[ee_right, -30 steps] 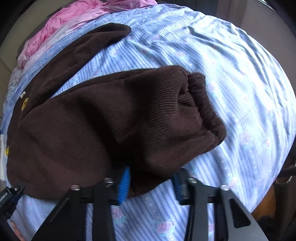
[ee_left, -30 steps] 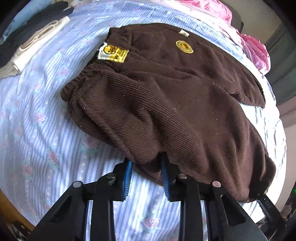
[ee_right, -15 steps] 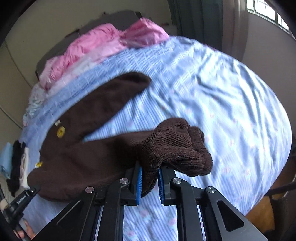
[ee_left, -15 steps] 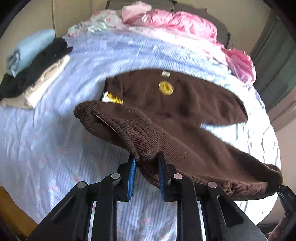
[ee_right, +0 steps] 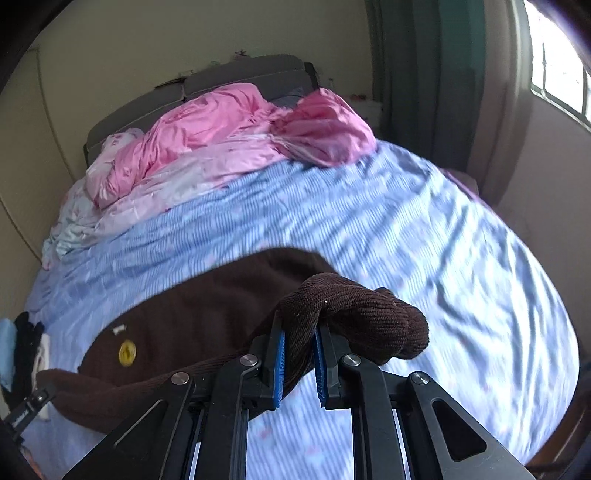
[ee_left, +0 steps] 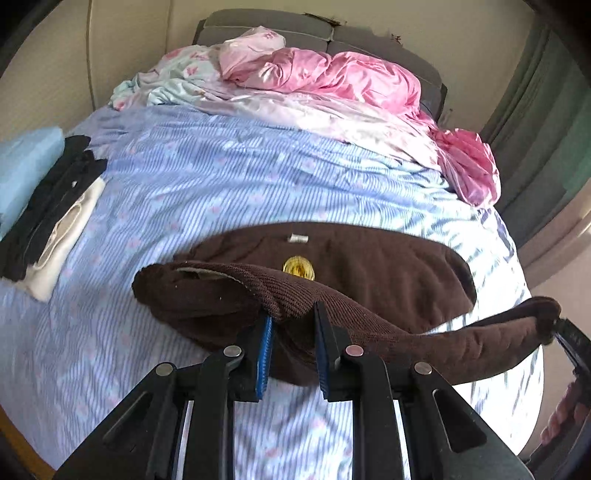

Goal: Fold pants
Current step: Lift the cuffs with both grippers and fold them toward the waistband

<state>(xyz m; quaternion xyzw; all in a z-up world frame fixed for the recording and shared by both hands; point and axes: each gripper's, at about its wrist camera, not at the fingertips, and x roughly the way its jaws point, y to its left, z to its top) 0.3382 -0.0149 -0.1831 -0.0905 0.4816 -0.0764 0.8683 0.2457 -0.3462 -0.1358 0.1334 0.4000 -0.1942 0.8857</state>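
Observation:
Dark brown corduroy pants [ee_left: 369, 266] with a round yellow badge [ee_left: 298, 266] lie across the blue striped bed sheet [ee_left: 221, 184]. Their near leg is lifted off the bed as a band between both grippers. My left gripper [ee_left: 291, 321] is shut on the waist end of that raised leg, with fabric bunched between its blue pads. In the right wrist view my right gripper [ee_right: 298, 336] is shut on the ribbed cuff end [ee_right: 369, 314], which droops to the right of the fingers. The far leg [ee_right: 192, 317] stays flat on the sheet. The right gripper's tip [ee_left: 570, 339] shows at the band's far right.
A crumpled pink satin quilt [ee_left: 351, 74] lies against the grey headboard [ee_left: 295, 26]. A stack of folded clothes [ee_left: 48, 206], light blue, black and cream, sits at the bed's left edge. A green curtain [ee_right: 413, 74] and a window [ee_right: 561, 66] are on the right.
Both grippers have risen and pulled back, lifting the near leg off the sheet. The right gripper's jaws closed onto the cuff end. More of the bed and headboard has come into view.

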